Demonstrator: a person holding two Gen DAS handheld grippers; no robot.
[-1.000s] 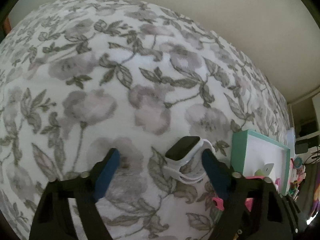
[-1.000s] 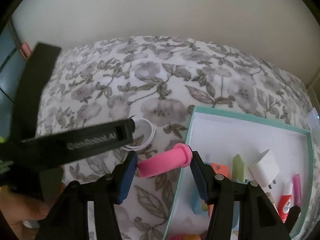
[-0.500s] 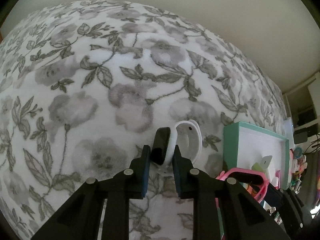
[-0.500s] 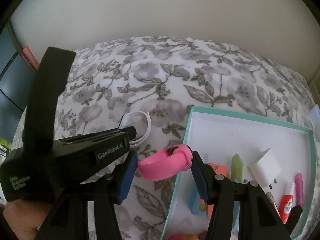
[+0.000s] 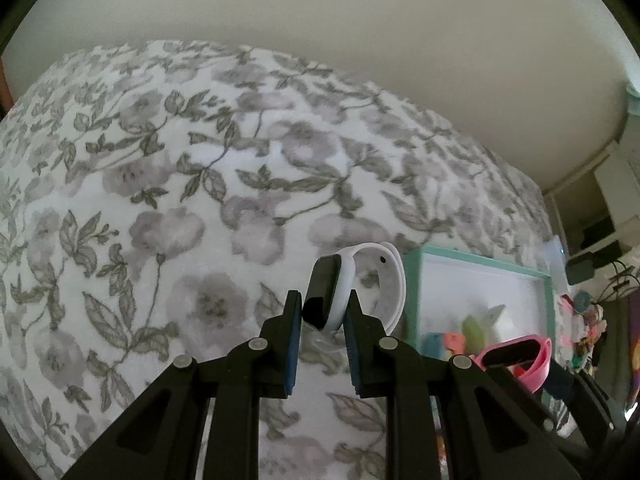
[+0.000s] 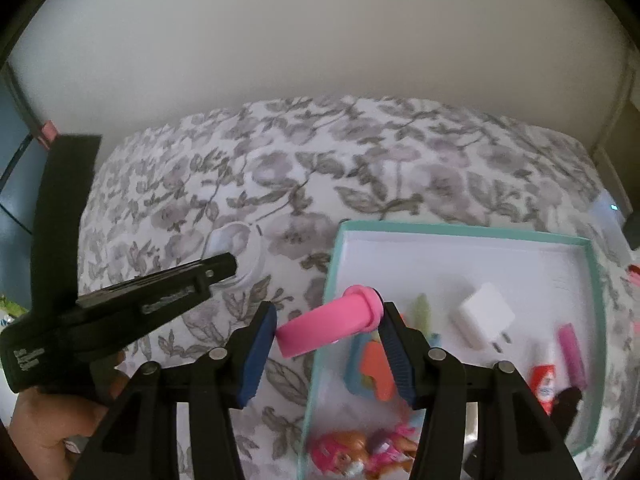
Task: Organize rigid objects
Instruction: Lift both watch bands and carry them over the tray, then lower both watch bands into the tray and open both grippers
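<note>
in the left wrist view, the white watch has its lower strap hidden between the pads, and the small items in the teal box at right blur into colour smudges. in the right wrist view, a doll is blurred and cut by the bottom edge, and the hand at lower left is mostly hidden behind the left gripper.

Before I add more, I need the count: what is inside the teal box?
Teal box holds a white charger, glue tube, pink stick, doll; the right gripper covers others.
</note>
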